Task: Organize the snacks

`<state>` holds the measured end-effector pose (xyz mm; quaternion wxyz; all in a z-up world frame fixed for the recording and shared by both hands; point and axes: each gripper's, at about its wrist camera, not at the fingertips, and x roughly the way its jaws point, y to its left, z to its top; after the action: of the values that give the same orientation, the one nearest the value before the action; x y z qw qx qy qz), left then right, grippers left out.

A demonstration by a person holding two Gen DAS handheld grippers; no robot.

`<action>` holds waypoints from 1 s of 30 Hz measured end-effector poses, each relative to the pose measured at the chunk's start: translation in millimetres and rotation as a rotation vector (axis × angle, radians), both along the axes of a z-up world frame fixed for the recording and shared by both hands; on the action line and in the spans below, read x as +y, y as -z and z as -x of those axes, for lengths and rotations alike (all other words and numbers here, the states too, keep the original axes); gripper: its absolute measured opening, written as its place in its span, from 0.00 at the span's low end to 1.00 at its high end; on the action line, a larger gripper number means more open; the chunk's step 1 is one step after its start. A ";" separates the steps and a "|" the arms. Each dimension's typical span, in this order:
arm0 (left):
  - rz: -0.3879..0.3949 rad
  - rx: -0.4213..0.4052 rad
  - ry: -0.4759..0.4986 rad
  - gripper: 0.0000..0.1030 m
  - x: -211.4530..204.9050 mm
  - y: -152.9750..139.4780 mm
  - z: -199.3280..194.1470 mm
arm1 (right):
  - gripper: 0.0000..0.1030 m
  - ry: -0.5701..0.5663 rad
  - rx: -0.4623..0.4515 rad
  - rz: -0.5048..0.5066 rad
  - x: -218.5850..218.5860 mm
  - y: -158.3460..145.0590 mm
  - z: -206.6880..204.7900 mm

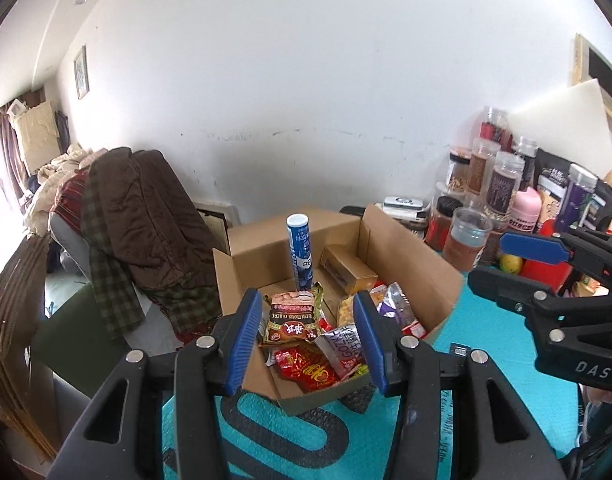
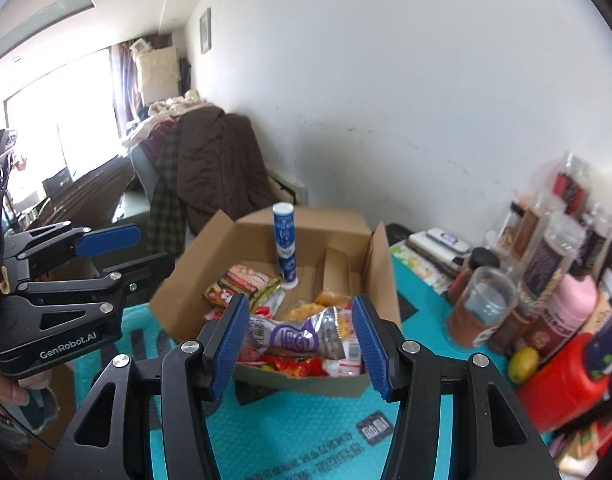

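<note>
Snacks (image 1: 306, 344) in box (image 1: 406, 248) | beyond both tools (spread, nothing held)

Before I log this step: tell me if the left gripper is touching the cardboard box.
Apart. The right wrist view shows the left gripper hanging beside the cardboard box, with background visible between them.

**What the views hide**

The box's (image 1: 406, 248) near wall is cut across by the left gripper's fingers (image 1: 247, 344), and the packets (image 1: 306, 368) at its near end overlap, so lower ones show only in strips. The tube's (image 1: 299, 256) foot sits behind a packet. In the right wrist view the jars (image 2: 546, 264) are blurred and their labels unreadable, and the red container (image 2: 566, 384) runs out under dark packaging. The mat's (image 2: 306, 452) print is partly covered by the right gripper's fingers (image 2: 370, 344).
</note>
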<state>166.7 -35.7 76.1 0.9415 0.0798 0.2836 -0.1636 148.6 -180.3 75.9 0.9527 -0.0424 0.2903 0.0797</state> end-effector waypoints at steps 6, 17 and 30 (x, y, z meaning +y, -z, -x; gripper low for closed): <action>0.014 -0.028 0.004 0.46 4.8 -11.1 33.2 | 0.63 0.015 -0.065 0.010 8.7 -21.5 42.3; 0.050 -0.065 -0.007 0.77 16.2 -15.1 93.5 | 0.78 0.099 -0.097 -0.003 13.4 -18.9 105.0; 0.058 -0.028 -0.062 0.77 28.7 7.9 125.6 | 0.84 0.147 -0.055 -0.041 17.5 12.1 134.6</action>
<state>41.2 -7.0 68.2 0.9519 0.0460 0.2680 -0.1413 14.0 -162.8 63.8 0.9642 -0.0039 0.2648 0.0143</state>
